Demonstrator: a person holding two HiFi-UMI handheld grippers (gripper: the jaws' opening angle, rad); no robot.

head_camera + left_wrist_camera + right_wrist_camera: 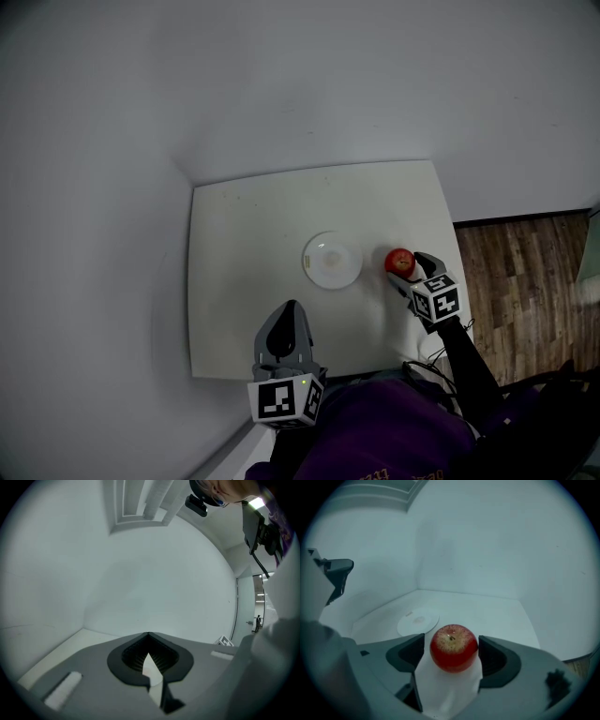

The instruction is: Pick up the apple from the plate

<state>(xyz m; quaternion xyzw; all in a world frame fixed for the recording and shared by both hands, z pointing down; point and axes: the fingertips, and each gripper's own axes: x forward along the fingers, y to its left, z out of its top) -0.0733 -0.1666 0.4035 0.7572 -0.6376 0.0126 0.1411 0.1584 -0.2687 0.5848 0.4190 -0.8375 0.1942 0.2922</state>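
Note:
A red apple [399, 260] sits between the jaws of my right gripper [406, 270], just right of the white plate [330, 262] on the white table [239, 291]. In the right gripper view the apple [453, 648] fills the gap between the two dark fingers [407, 654], stem up, and my right gripper [452, 645] is closed against its sides. The empty plate [418, 620] lies behind it to the left. My left gripper [288, 309] hovers over the table's near edge, shut with nothing in it; its tips [148, 636] meet in a point.
The table stands in a corner of pale walls. Wooden floor [525, 281] shows to the right of the table. The table's right edge runs close beside the right gripper. A person's dark purple sleeve [394, 436] fills the bottom of the head view.

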